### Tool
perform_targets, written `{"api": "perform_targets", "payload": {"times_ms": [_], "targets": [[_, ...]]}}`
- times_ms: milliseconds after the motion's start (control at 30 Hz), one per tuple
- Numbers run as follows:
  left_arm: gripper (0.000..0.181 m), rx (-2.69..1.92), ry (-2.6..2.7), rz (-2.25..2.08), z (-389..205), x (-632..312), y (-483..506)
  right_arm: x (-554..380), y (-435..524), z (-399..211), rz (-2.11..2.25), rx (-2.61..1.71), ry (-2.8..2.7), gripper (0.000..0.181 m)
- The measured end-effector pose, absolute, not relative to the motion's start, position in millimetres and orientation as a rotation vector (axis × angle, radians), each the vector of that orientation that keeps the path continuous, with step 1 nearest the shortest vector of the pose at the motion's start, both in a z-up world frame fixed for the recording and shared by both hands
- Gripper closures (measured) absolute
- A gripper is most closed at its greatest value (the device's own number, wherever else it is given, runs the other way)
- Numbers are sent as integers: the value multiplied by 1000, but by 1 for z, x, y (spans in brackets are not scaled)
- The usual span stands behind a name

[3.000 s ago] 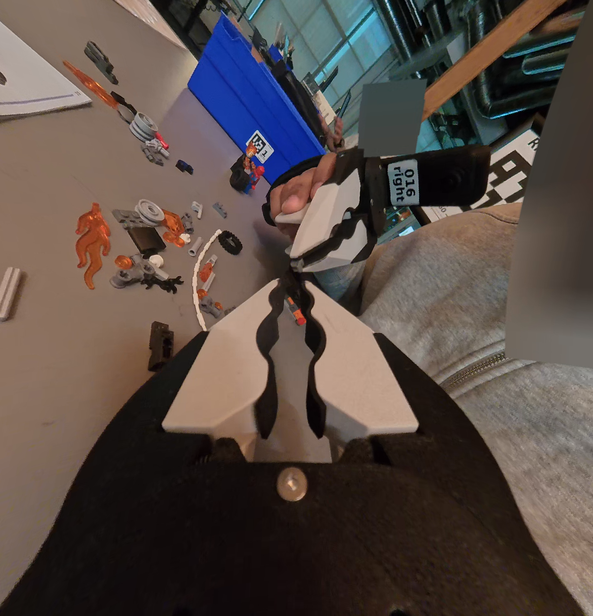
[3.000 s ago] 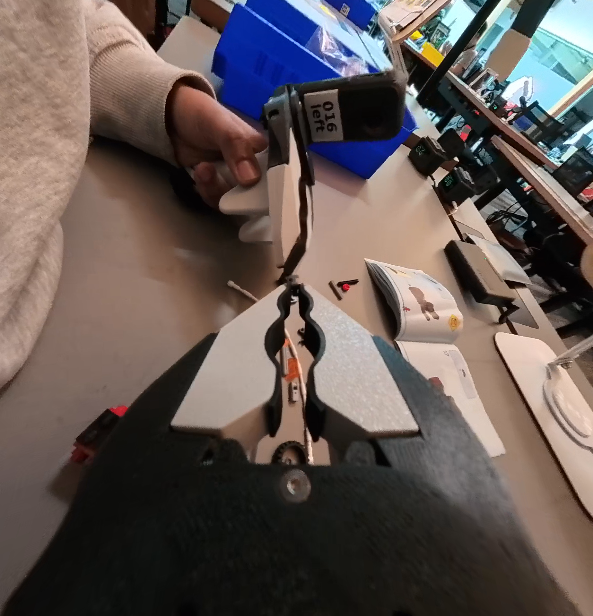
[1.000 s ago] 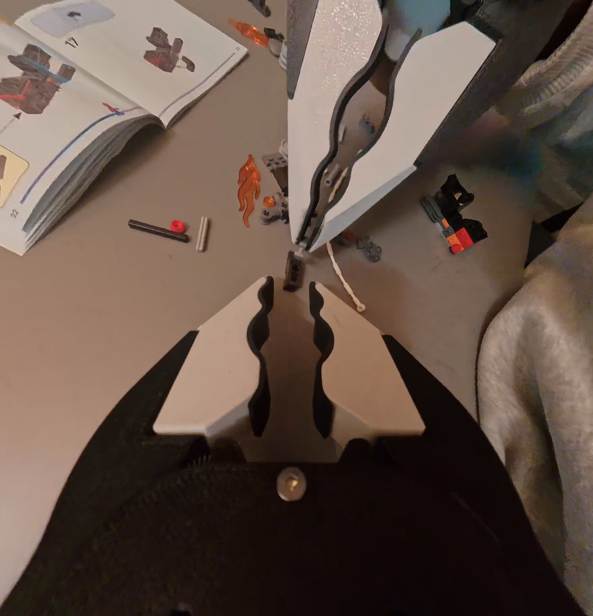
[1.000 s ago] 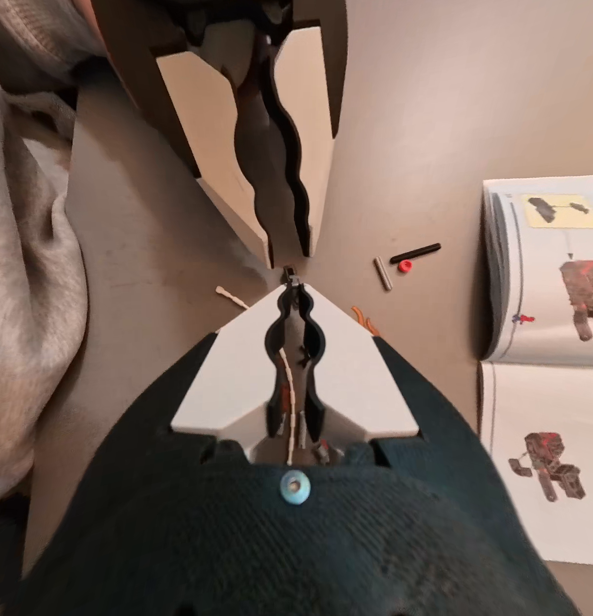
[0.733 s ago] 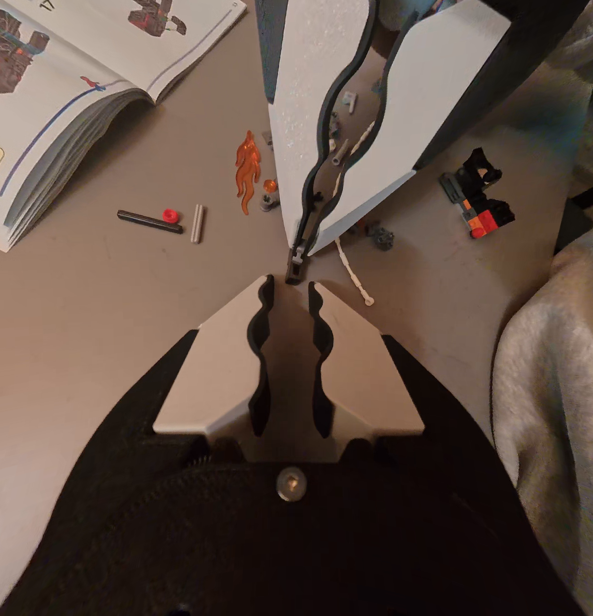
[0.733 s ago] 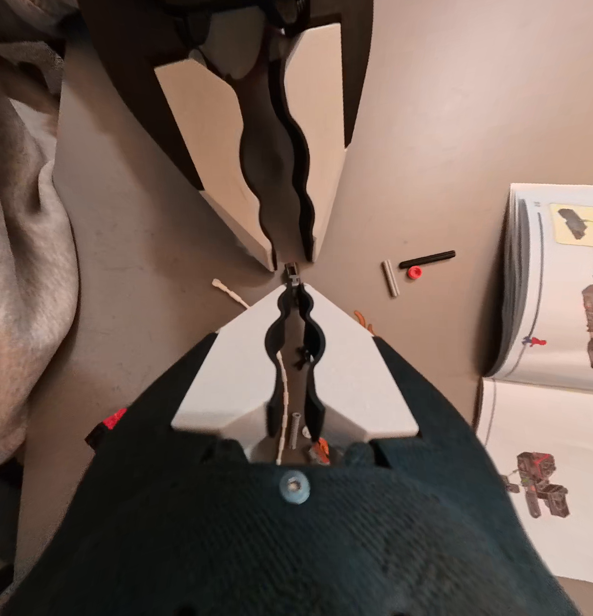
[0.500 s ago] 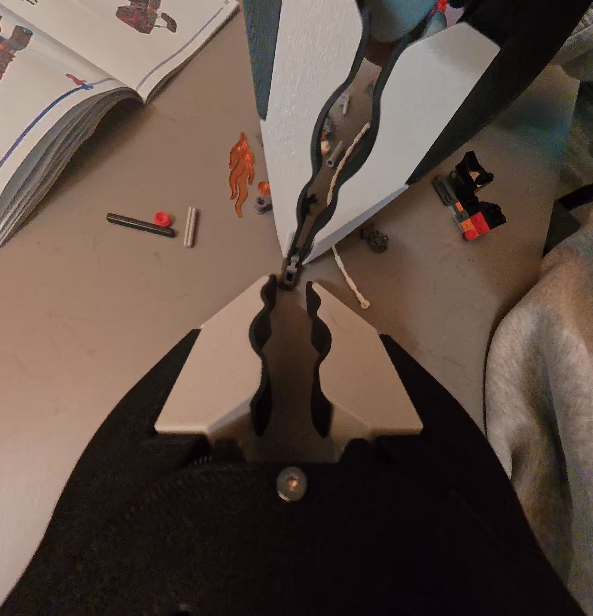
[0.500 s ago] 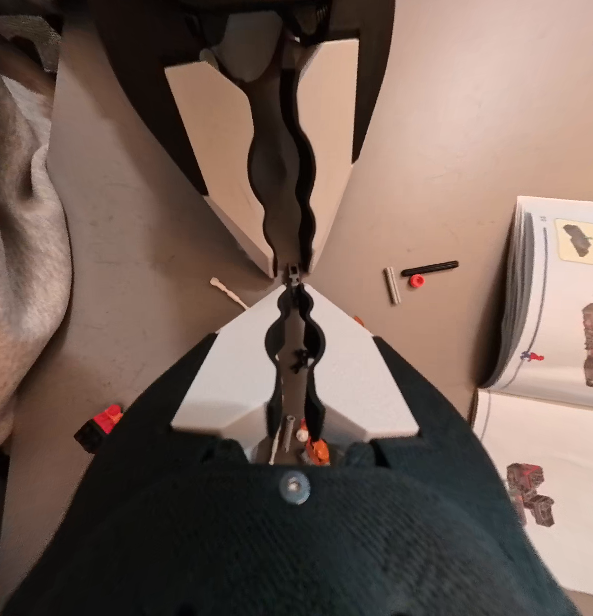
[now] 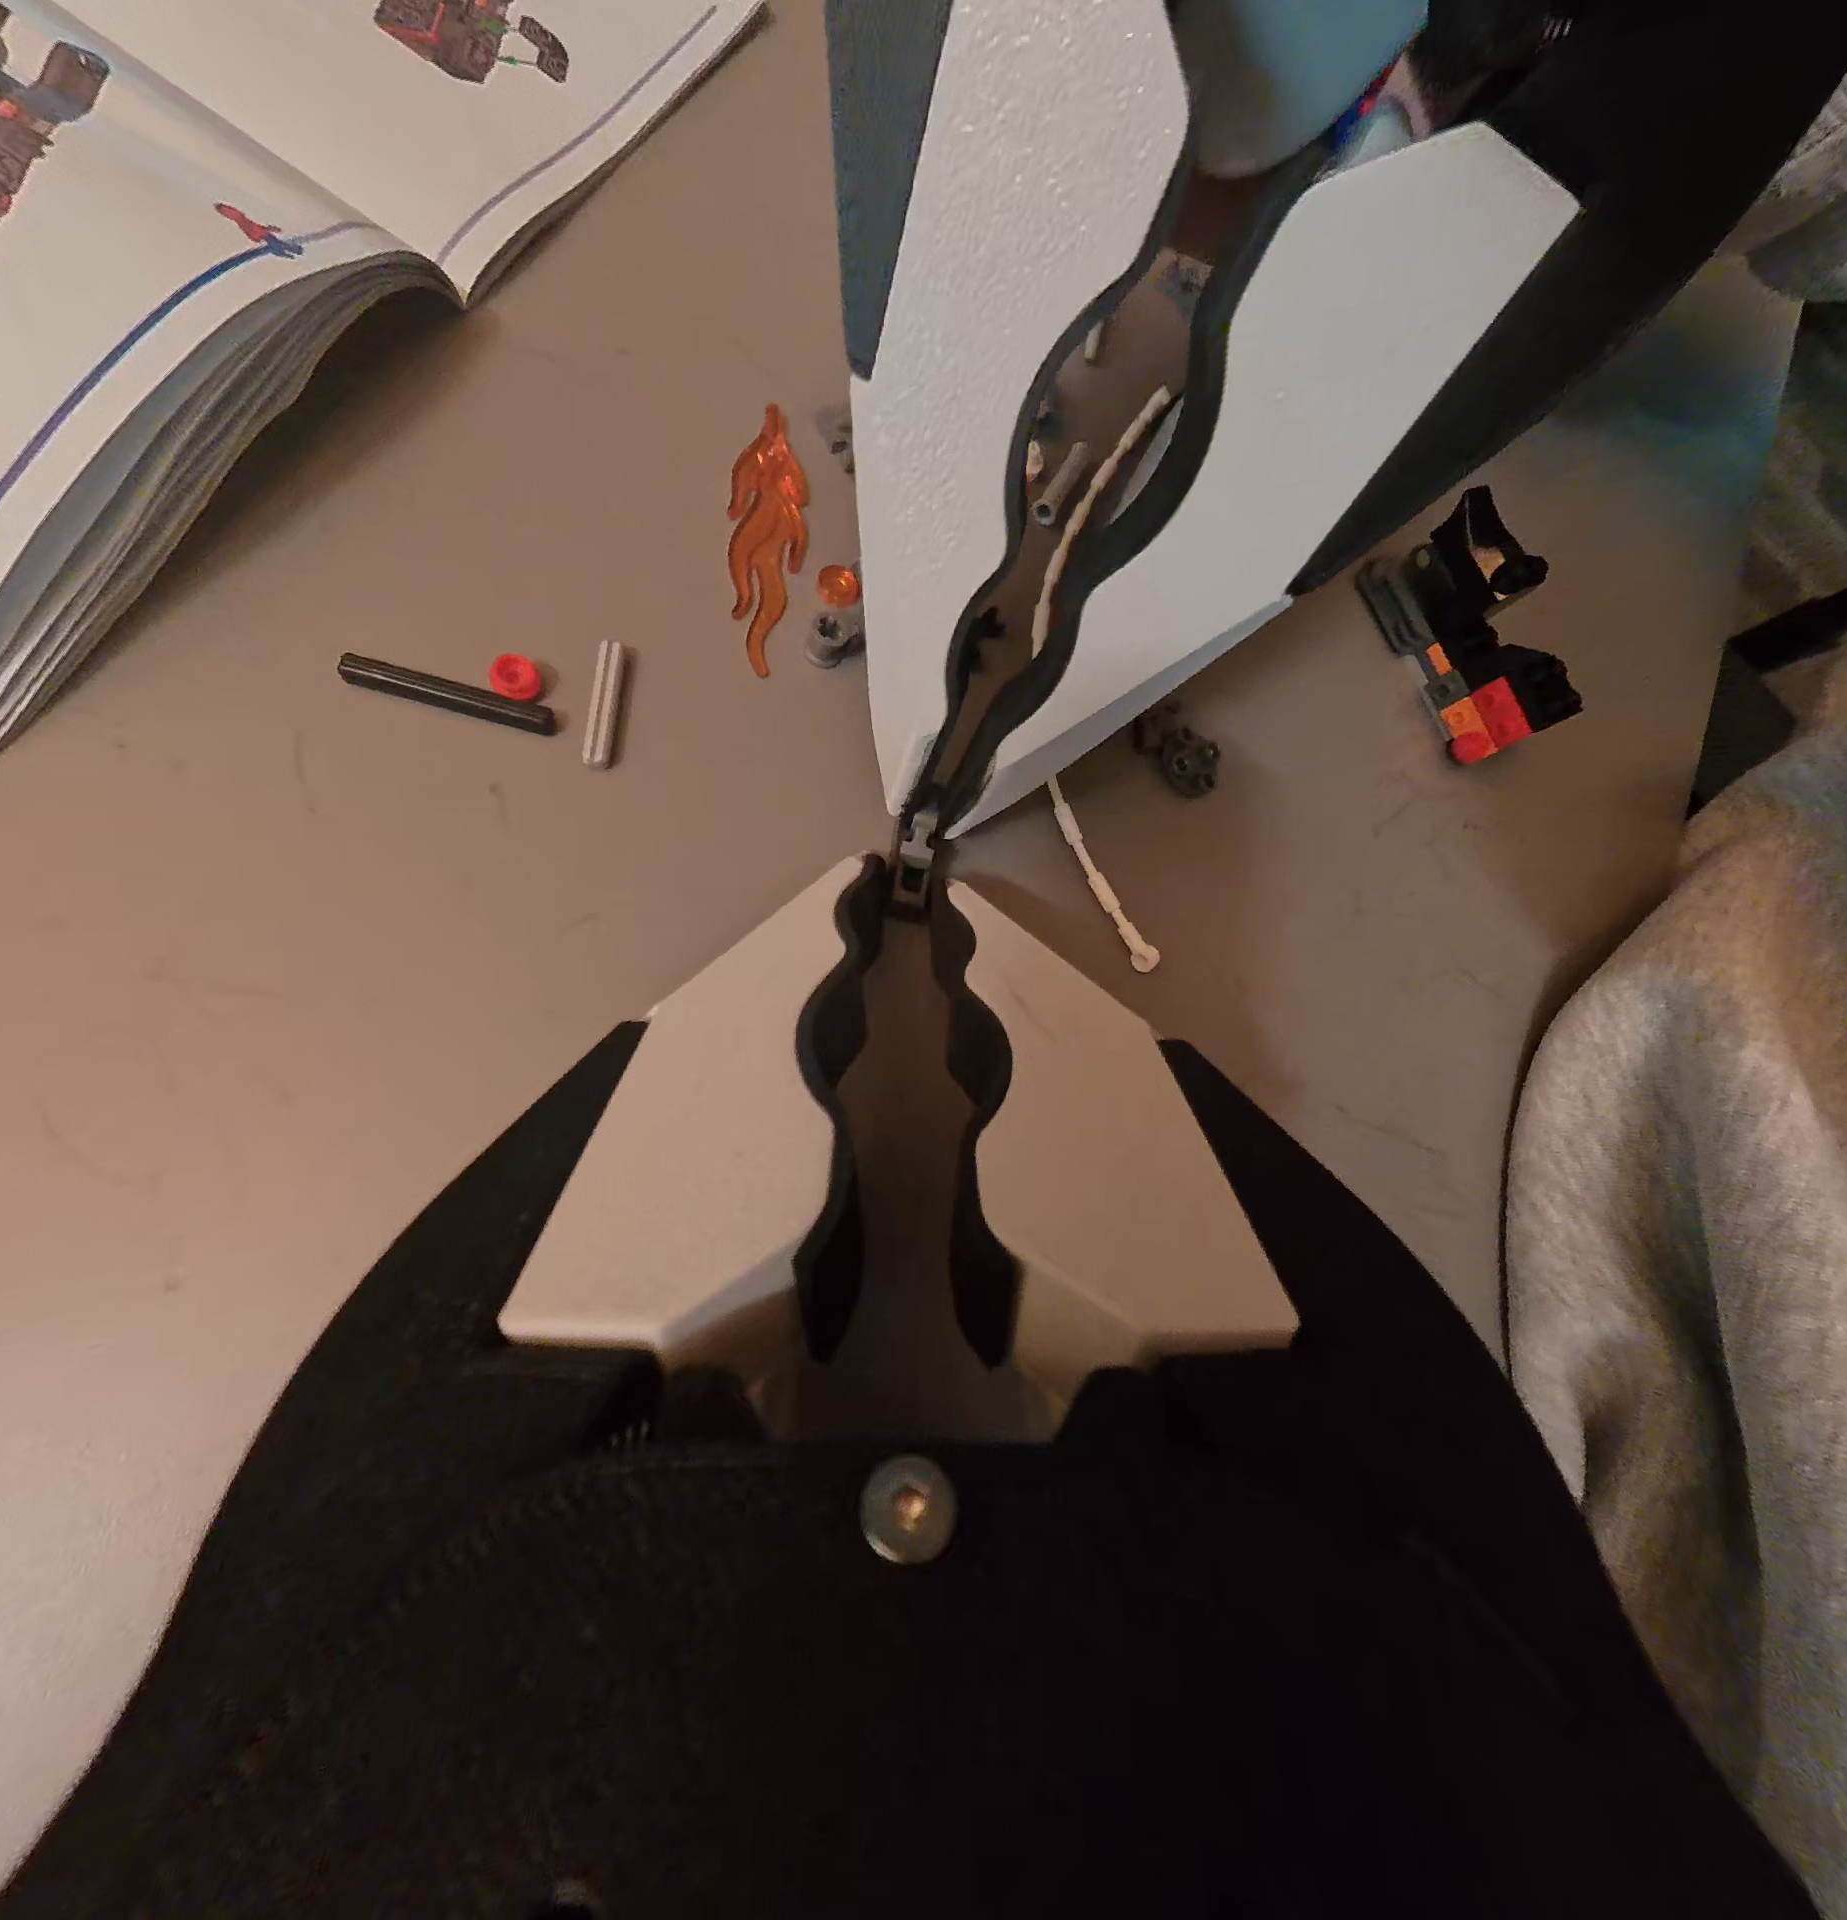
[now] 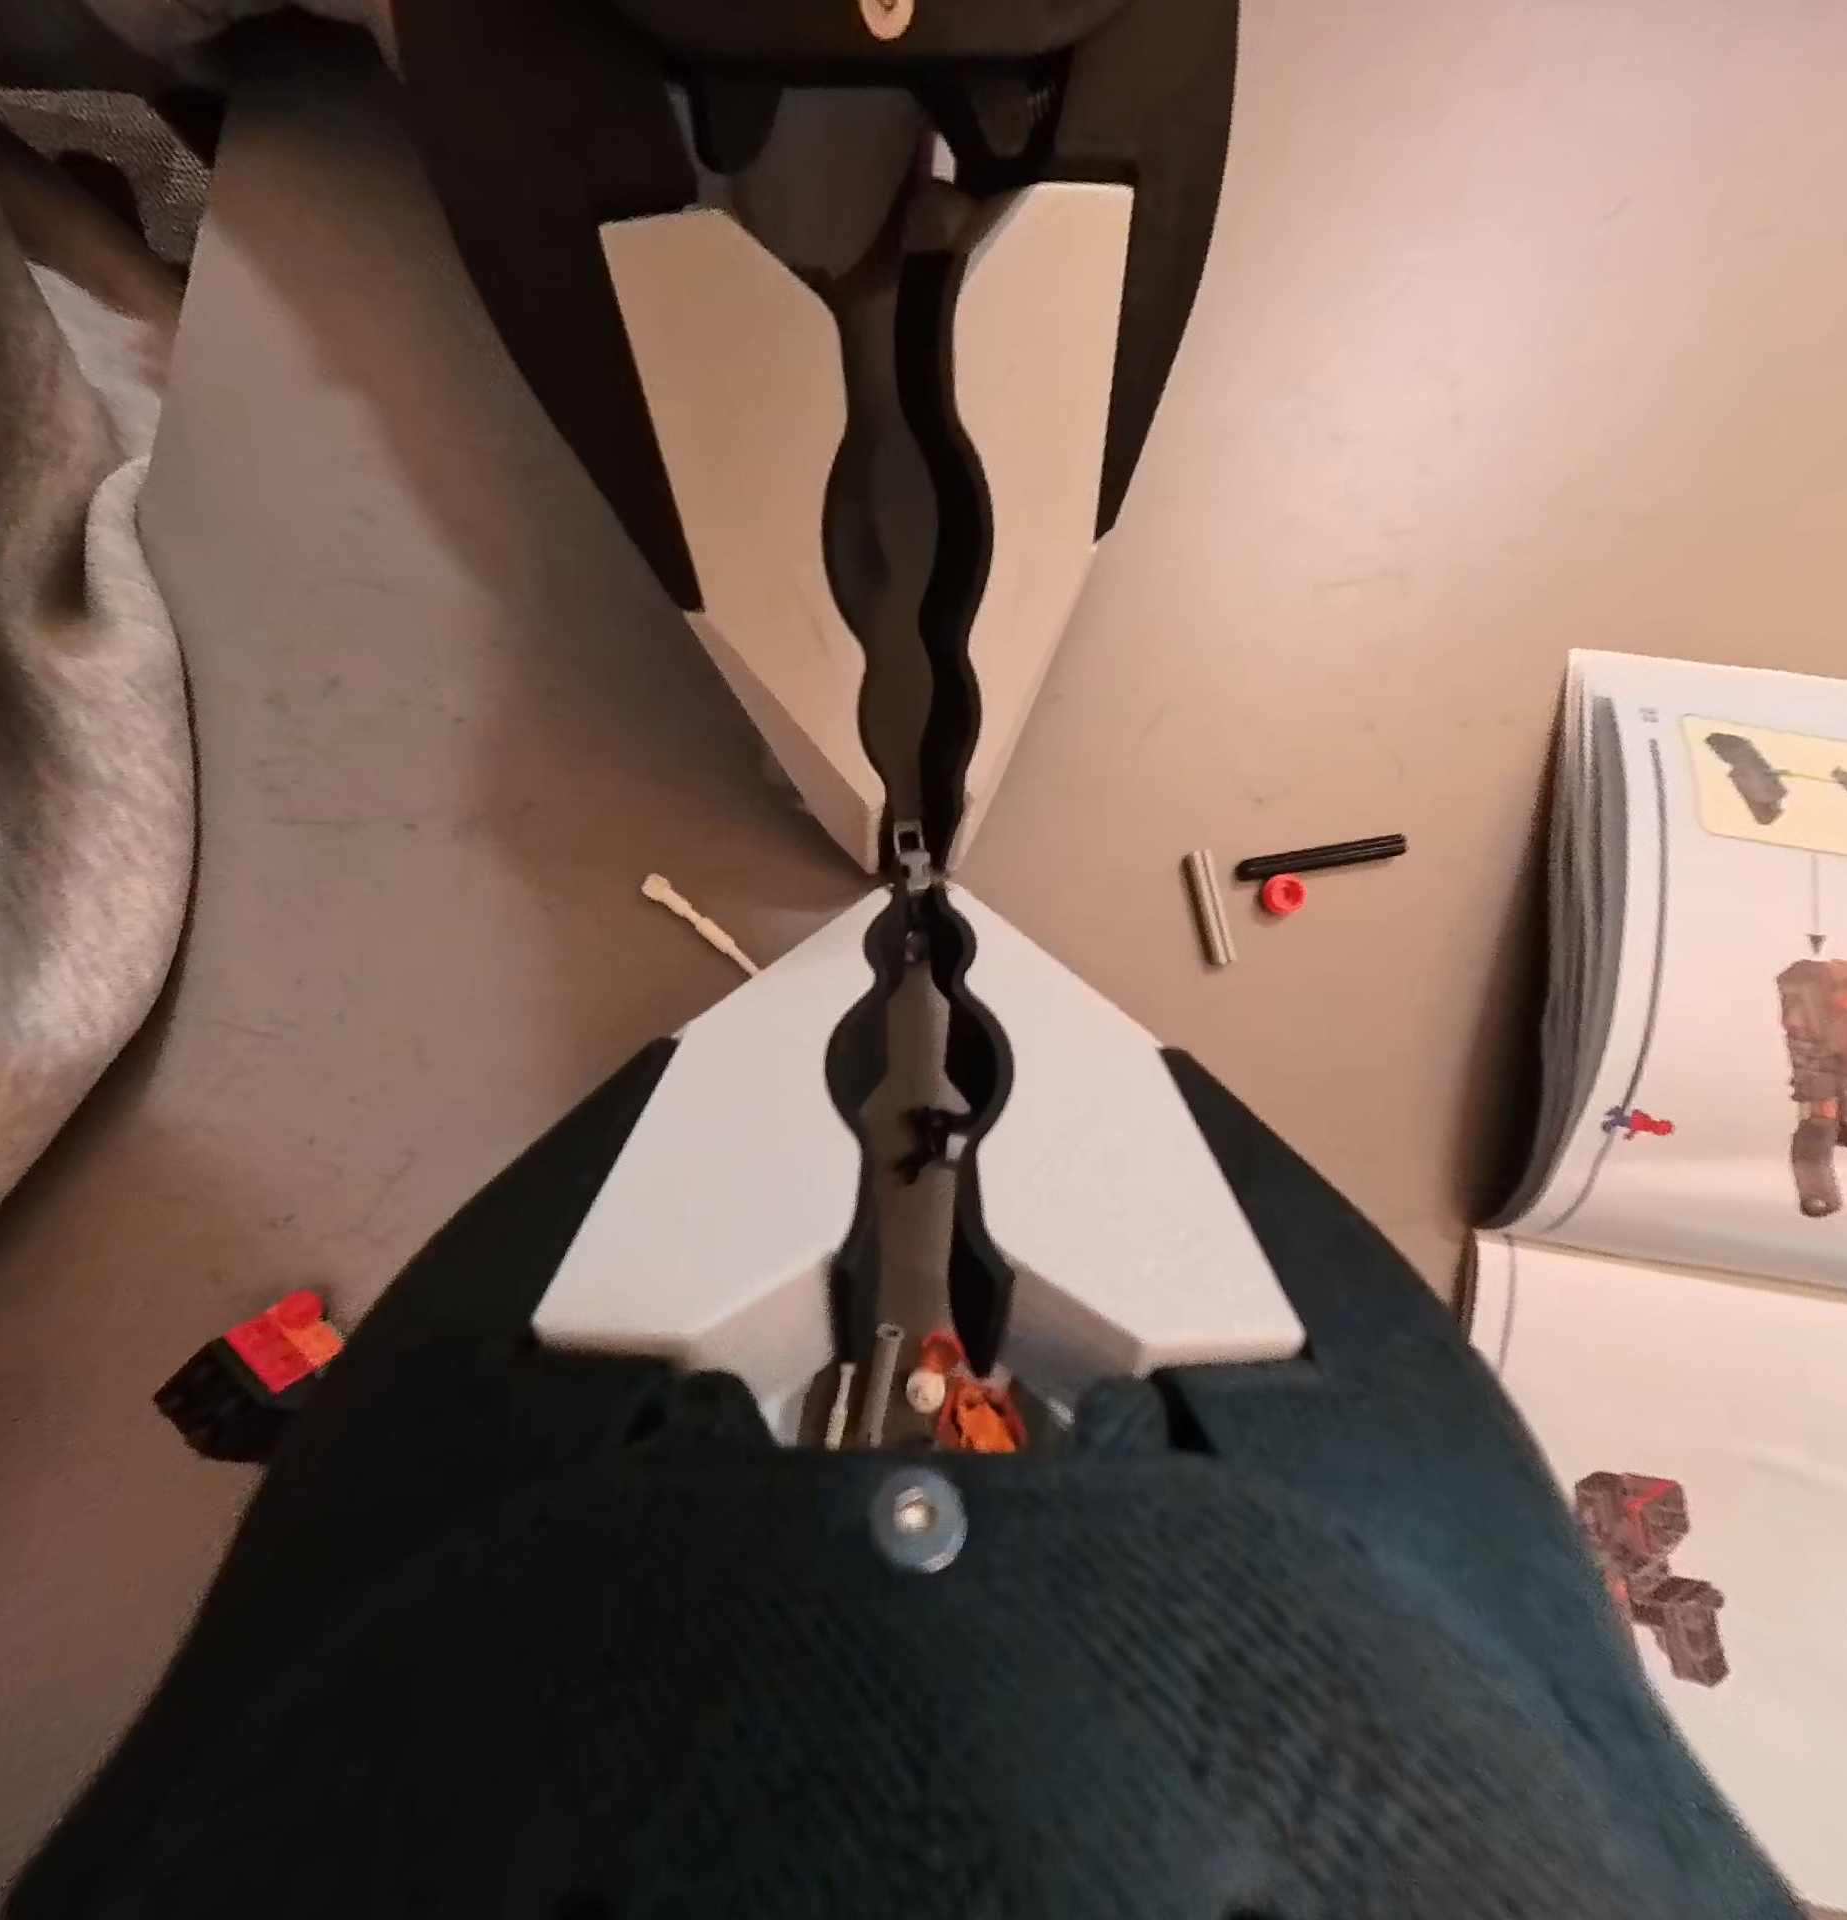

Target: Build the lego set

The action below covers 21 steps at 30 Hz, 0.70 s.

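Left hand-held gripper [image 9: 911, 878]: tips closing on the small dark grey piece [image 9: 912, 876], above the bench [image 9: 275, 987]
Piece: bridges both tip pairs, nose to nose
Right hand-held gripper [image 10: 914, 902]: clamped on its other end
Risk: uneven squeeze or twist could pop it loose among the scattered parts [image 9: 768, 540]

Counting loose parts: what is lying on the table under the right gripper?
Through the finger gap of the right gripper, the left wrist view shows a white chain piece, a grey pin and a small black piece on the table. Anything beneath the fingers themselves is covered.
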<state>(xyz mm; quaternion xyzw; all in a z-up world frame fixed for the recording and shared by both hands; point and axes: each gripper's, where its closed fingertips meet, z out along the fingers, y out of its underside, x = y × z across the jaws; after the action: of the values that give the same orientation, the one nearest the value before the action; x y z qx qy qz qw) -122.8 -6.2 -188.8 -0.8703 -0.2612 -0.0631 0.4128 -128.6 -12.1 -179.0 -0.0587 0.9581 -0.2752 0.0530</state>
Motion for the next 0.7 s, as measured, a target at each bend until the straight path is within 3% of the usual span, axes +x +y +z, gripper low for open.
{"api": "perform_targets", "payload": {"times_ms": [700], "targets": [[174, -2194, -651, -151, -189, -122, -6, -127, -14, -181, -769, -263, 2971, 180]]}}
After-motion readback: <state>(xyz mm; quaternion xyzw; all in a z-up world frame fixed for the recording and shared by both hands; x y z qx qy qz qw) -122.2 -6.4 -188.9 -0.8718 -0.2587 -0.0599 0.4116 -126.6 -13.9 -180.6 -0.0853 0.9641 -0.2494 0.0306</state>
